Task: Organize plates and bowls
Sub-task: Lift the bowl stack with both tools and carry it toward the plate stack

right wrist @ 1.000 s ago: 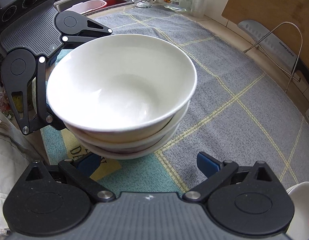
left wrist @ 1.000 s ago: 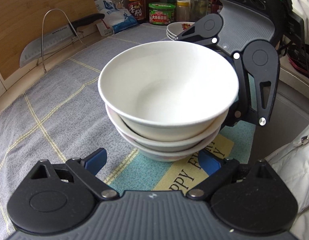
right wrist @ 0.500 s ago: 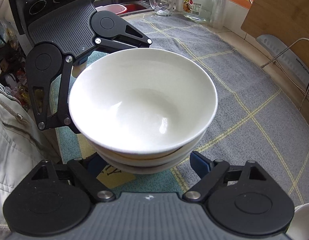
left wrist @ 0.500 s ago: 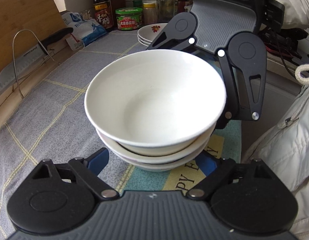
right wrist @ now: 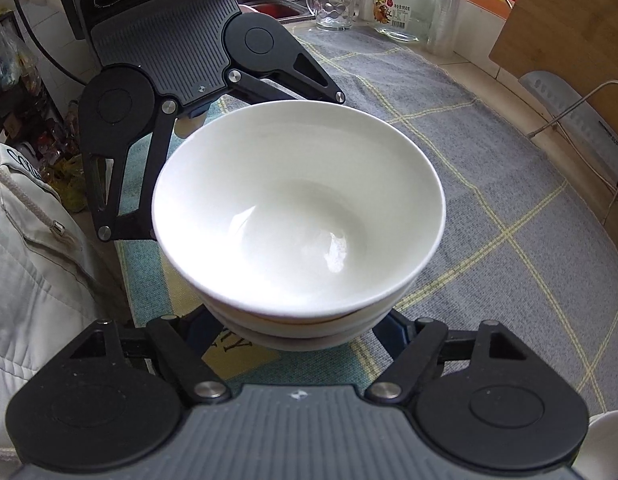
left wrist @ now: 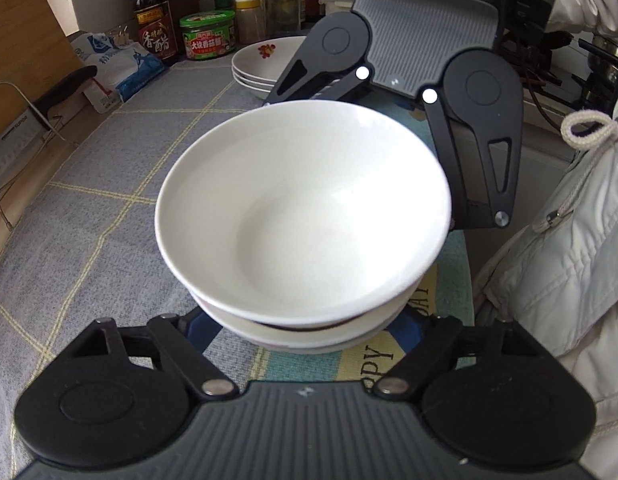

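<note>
Stack of white bowls stands on the grey checked cloth near its front edge, over a teal and yellow lettered patch. At least 3 bowls are nested; the top one is plain white and empty.

Left gripper: jaws closing from the near side of the stack, with the lowest bowls between the blue-padded fingers. The bowl rims hide the pads, so contact with the stack cannot be confirmed.

Right gripper: jaws closing on the opposite side of the same stack, again low down. Its blue fingers sit just beside the bottom bowl; whether they press on it cannot be told.

The 2 grippers face each other across the stack, each visible in the other's view.

A second stack of plates, the top one with a red flower mark, stands further back on the cloth near jars and bottles. A cleaver rests in a wire rack by a wooden board. A glass mug and glass jar stand at the far end. A person's pale padded jacket is at the counter edge.
</note>
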Demonstrator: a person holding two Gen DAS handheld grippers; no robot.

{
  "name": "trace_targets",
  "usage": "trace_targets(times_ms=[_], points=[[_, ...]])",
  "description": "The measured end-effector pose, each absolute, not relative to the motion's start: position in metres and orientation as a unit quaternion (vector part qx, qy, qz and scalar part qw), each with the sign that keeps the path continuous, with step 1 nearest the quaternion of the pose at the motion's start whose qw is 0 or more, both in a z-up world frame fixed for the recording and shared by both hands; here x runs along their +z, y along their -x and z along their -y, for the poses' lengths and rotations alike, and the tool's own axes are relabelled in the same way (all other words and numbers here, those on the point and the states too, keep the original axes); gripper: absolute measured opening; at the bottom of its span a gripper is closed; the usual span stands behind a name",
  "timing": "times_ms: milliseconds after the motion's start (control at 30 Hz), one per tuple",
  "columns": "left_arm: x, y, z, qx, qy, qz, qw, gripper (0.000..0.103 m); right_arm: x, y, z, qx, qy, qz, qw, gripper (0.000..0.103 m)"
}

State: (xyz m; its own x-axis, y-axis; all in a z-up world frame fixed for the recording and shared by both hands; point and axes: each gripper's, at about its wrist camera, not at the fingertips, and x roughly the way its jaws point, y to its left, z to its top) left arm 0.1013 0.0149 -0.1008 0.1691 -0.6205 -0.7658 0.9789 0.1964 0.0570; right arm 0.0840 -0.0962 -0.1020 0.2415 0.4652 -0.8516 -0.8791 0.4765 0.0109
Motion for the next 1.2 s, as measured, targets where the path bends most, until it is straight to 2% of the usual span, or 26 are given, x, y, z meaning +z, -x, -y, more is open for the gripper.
trace_targets(times_ms=[800, 1200], points=[[-0.096, -0.100, -0.014, -0.575, -0.298, -0.307, 0.698, 0.085, -0.102, -0.085, 0.091, 0.445, 0.238, -0.433, 0.747, 0.084], [-0.078, -0.096, -0.008, -0.557, -0.299, -0.303, 0.713, 0.085, -0.082, -0.081, 0.107, 0.461, 0.243, -0.416, 0.745, 0.084]])
